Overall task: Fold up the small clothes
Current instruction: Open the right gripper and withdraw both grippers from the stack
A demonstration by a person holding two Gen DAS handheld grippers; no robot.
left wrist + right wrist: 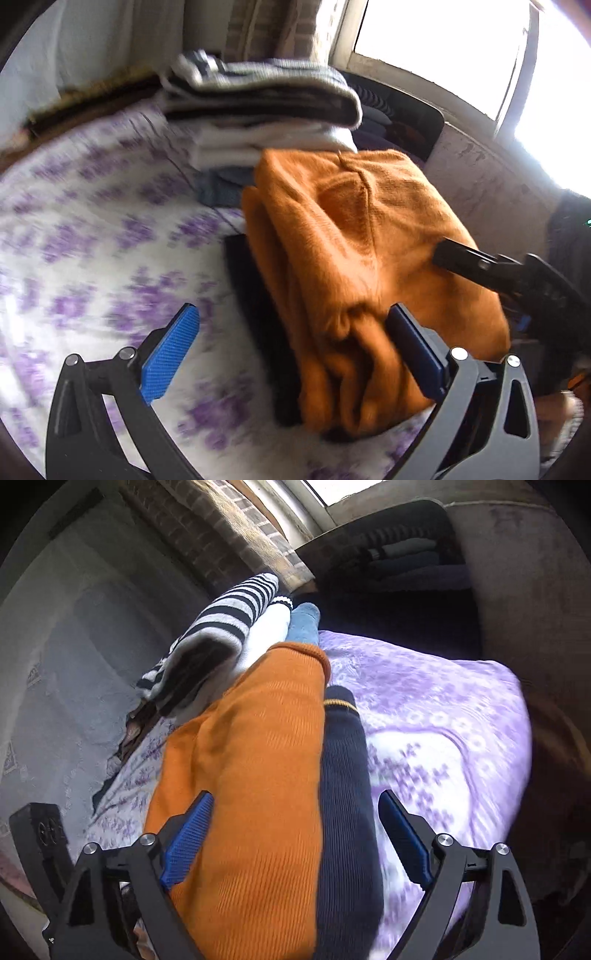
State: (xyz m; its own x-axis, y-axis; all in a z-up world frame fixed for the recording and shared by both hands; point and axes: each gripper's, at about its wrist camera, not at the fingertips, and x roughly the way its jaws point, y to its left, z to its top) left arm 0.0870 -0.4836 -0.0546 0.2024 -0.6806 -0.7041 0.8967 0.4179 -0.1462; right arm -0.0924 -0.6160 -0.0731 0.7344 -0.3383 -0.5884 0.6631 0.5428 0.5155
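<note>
A folded orange knit garment (351, 229) (258, 738) lies on top of a dark navy garment (255, 295) (343, 775) with a yellow-striped cuff, on the purple floral bedsheet (92, 221) (443, 720). My left gripper (291, 310) is open and wide at the near end of the pile. One blue pad hangs over bare sheet and the other lies beside the orange folds. My right gripper (295, 797) is open too. It straddles the orange and navy cloth without pinching it. Its black finger (461, 258) shows over the orange garment's right edge.
Behind the orange garment stands a stack of folded clothes: a black-and-white striped piece (258, 92) (229, 616), a white one (269, 635) and a blue one (304, 624). A dark bin (406, 118) (388, 554) holding clothes sits under a bright window (424, 37).
</note>
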